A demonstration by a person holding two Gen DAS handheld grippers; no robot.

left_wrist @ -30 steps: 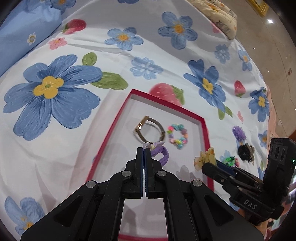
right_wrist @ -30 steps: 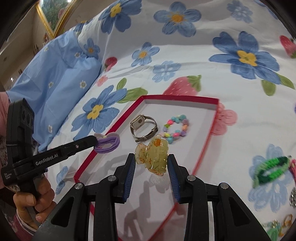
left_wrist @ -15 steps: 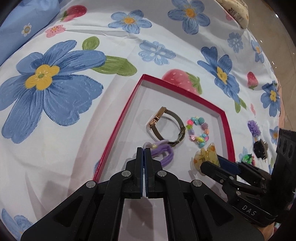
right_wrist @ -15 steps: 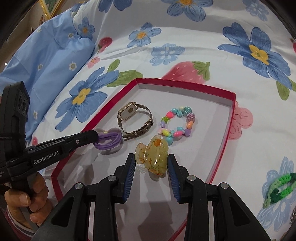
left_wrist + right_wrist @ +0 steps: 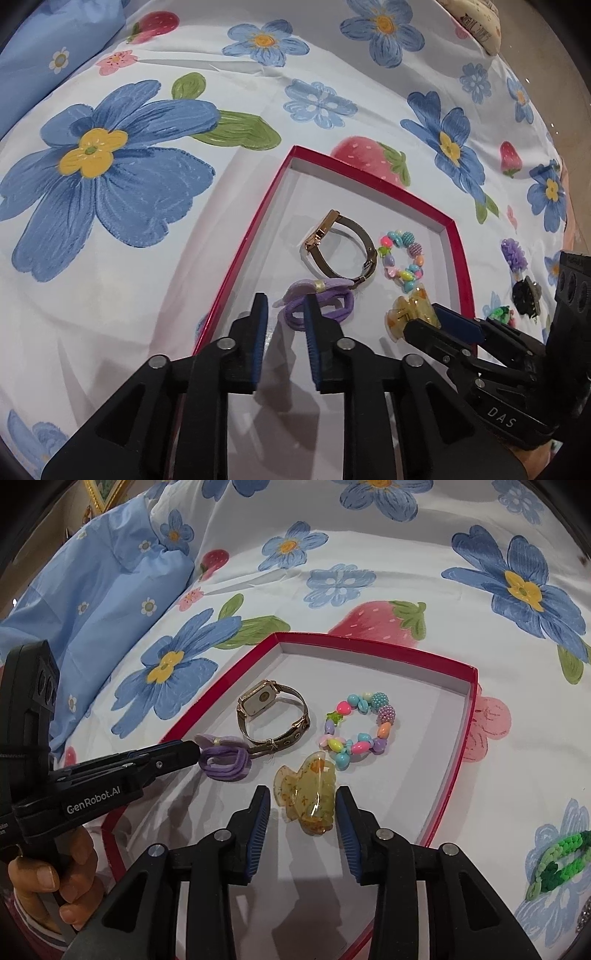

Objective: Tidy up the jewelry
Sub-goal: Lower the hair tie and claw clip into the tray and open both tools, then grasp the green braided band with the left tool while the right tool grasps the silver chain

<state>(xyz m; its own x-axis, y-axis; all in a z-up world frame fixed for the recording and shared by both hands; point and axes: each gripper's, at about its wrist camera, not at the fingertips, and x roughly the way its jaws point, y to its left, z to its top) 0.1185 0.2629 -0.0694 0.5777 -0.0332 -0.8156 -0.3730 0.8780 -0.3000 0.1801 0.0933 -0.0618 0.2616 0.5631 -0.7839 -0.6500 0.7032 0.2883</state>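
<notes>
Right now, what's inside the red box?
The red box holds a watch, beaded bracelet, purple hair tie and yellow claw clip. The tongs hide its near floor.

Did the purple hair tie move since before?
Yes. The purple hair tie came down from above the red box's left rim to rest inside, beside the watch.

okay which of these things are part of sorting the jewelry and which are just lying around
Part of the job:
red tray
watch
bead bracelet
purple hair tie
yellow hair claw
green braided band, not yet in the tray

Just lying around:
floral bedsheet
blue pillow
</notes>
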